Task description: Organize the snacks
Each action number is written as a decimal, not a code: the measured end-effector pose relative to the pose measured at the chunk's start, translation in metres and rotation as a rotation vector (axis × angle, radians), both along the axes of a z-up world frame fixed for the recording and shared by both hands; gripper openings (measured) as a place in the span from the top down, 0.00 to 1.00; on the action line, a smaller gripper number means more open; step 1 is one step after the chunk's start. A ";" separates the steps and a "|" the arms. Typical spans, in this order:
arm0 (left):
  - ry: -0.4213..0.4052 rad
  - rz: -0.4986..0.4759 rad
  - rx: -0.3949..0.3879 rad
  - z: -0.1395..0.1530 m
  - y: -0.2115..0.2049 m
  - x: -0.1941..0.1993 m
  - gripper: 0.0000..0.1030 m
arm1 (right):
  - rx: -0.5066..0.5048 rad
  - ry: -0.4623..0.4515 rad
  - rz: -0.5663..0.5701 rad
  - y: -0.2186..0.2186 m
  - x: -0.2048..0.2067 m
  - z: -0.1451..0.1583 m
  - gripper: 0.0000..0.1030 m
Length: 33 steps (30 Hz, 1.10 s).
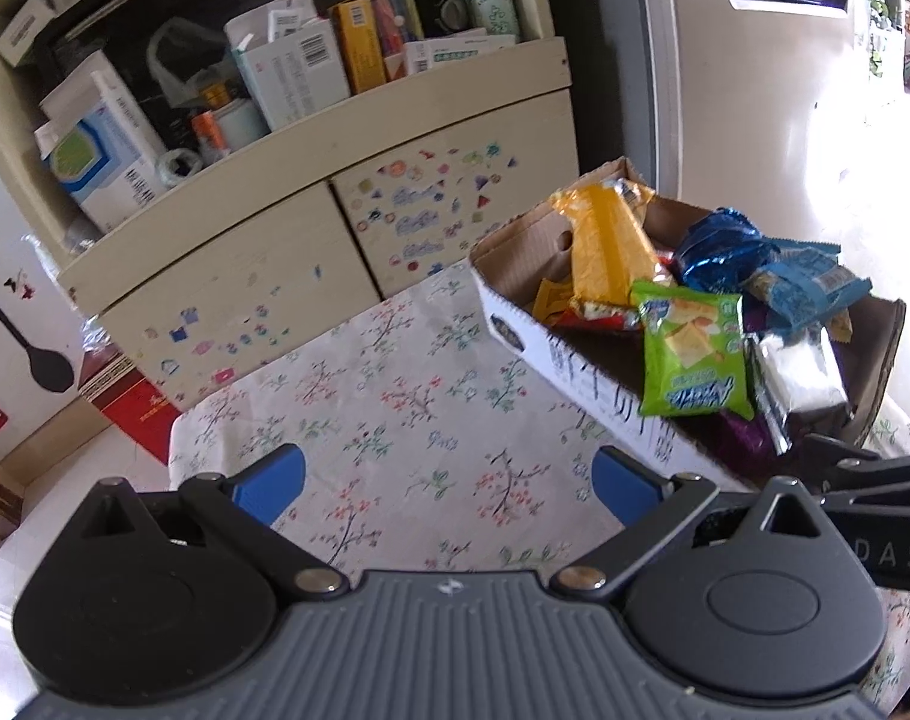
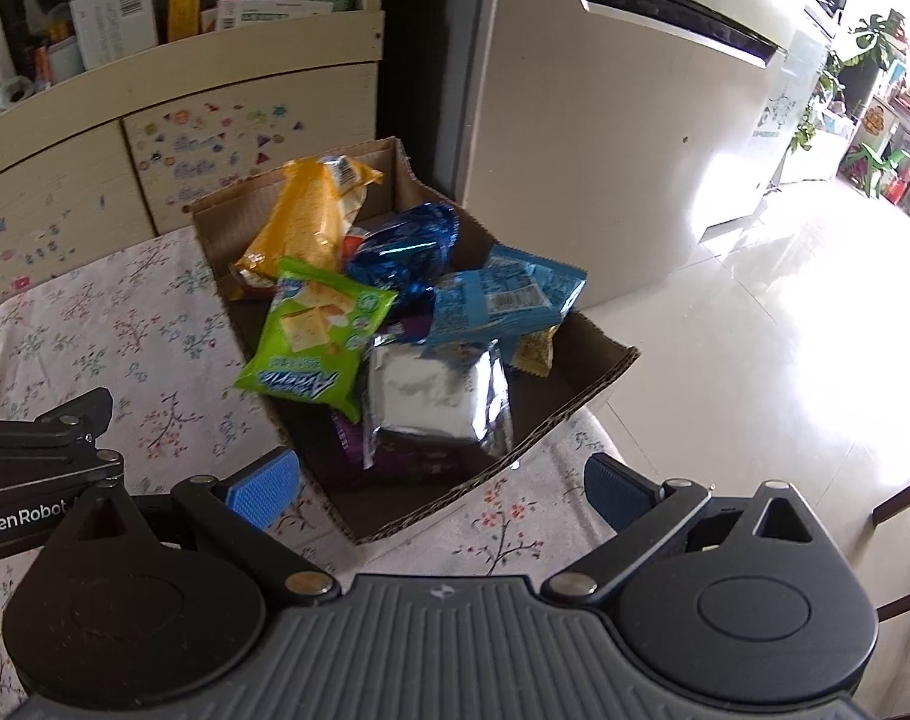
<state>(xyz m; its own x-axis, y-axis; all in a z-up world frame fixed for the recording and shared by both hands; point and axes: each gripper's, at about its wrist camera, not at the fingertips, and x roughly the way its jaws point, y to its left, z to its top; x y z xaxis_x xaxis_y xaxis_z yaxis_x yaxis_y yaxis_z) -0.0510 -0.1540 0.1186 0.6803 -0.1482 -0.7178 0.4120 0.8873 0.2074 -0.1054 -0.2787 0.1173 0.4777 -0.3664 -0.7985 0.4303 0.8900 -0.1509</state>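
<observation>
Both tongs spread wide and empty over the table, snack box just ahead.

My right tongs (image 2: pixel 442 489) sit apart right at the near corner of the cardboard box (image 2: pixel 599 384), so that hand is the closer one; my left tongs (image 1: pixel 449 483), also apart, hover over bare tablecloth (image 1: pixel 359 384) with the box off to their right. The snacks are piled inside: the silver packet (image 2: pixel 437 396) lies nearest my right tongs, and the green packet (image 2: pixel 317 330), just beyond, overhangs the box's left wall, long axis running away from me. I'd reach with the right.

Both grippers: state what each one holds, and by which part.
Nothing is held. The left gripper and right gripper are both open and empty above the tablecloth.
</observation>
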 end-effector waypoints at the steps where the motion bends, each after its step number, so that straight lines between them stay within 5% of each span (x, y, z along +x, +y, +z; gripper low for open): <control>1: 0.004 0.005 0.002 -0.001 0.004 -0.002 0.02 | -0.001 0.001 0.006 0.003 -0.001 -0.001 0.00; 21: 0.074 0.099 0.045 -0.032 0.076 -0.039 0.02 | 0.052 0.044 0.099 0.067 -0.027 -0.032 0.00; 33: 0.169 0.206 -0.039 -0.055 0.132 -0.041 0.01 | 0.080 0.104 0.183 0.095 -0.028 -0.068 0.00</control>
<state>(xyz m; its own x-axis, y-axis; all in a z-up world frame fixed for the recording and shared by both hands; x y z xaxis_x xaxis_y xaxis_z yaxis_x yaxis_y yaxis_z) -0.0918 -0.0221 0.0636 0.5702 -0.0487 -0.8201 0.2477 0.9620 0.1151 -0.1338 -0.1837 0.0493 0.4435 -0.2148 -0.8702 0.2468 0.9626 -0.1118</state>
